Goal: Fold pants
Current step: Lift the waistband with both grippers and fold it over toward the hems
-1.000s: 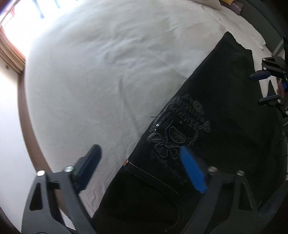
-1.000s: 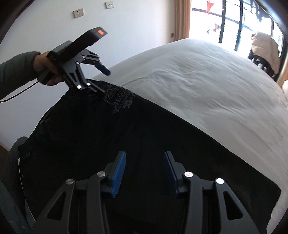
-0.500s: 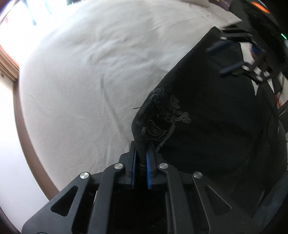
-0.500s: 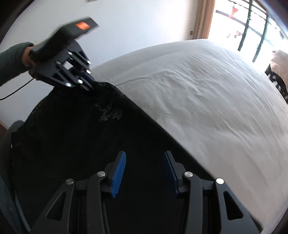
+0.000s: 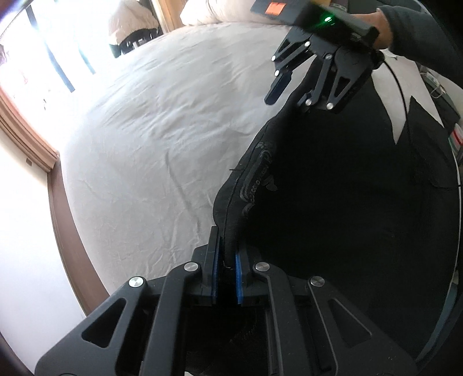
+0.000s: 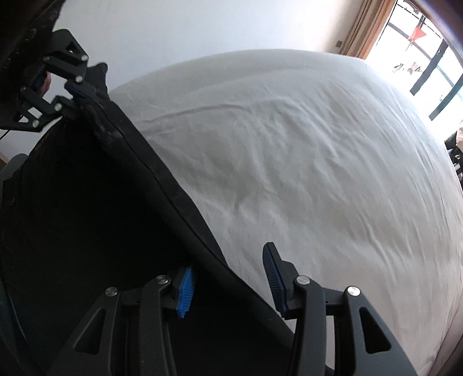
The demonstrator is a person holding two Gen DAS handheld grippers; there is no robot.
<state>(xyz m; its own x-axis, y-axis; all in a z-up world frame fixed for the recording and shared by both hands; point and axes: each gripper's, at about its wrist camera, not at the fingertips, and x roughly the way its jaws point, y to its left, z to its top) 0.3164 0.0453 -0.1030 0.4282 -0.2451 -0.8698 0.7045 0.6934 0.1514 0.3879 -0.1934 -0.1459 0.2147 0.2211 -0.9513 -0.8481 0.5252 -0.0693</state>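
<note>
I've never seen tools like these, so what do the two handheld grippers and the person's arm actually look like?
Both are black frames of angular struts with triangular cut-outs and silver round bolts. Each left gripper and right gripper ends in two fingers with ribbed blue pads. In the left wrist view, the right one's black body shows an orange panel, a green light and a thin black cable. The sleeve is dark grey-green.

Both grippers are black frames with silver round screws and blue ridged fingers. The right gripper has a black box on top with an orange patch and a green light. Behind the box are a dark grey sleeve, bare skin and a thin black cable.
</note>
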